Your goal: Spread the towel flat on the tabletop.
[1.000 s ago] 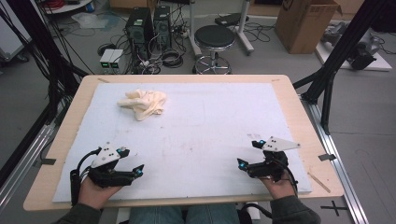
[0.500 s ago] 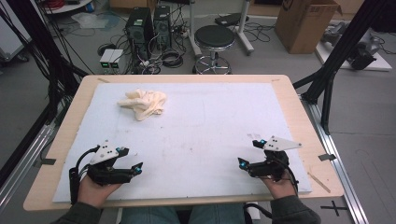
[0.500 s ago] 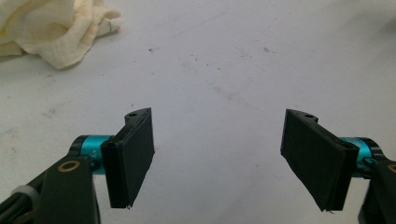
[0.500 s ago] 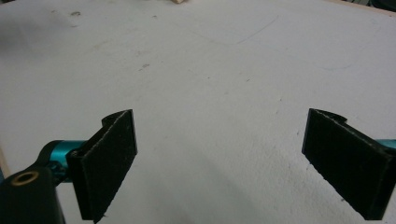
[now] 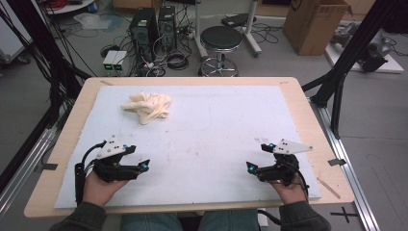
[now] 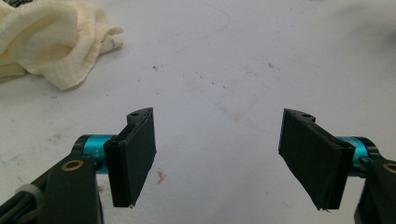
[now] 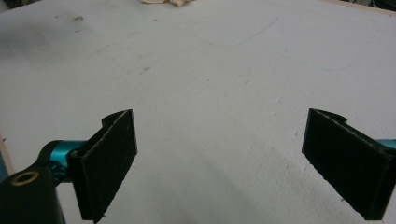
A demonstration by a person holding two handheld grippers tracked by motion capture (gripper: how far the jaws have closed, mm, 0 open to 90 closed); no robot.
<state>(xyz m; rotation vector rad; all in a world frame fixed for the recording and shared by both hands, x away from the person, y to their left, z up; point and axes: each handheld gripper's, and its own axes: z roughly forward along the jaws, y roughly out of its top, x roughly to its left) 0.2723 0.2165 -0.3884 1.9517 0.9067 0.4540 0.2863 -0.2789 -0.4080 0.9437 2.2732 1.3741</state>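
Bench [image 5: 308, 120] carried a white foam mat [image 5: 216, 134]. Crumpled cream cloth [image 5: 146, 107] sat far-left, well apart from both tongs. Left tongs [image 5: 142, 166] and right tongs [image 5: 250, 168] rested near edge, jaws wide apart, gripping nothing; probably staged for a reach.

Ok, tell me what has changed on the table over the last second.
Very little. The left gripper has drifted slightly toward the person's edge of the table; the right gripper sits about where it was. Nothing was grasped or released: both are open and empty. The crumpled cream cloth lies unmoved at the far left of the white mat.
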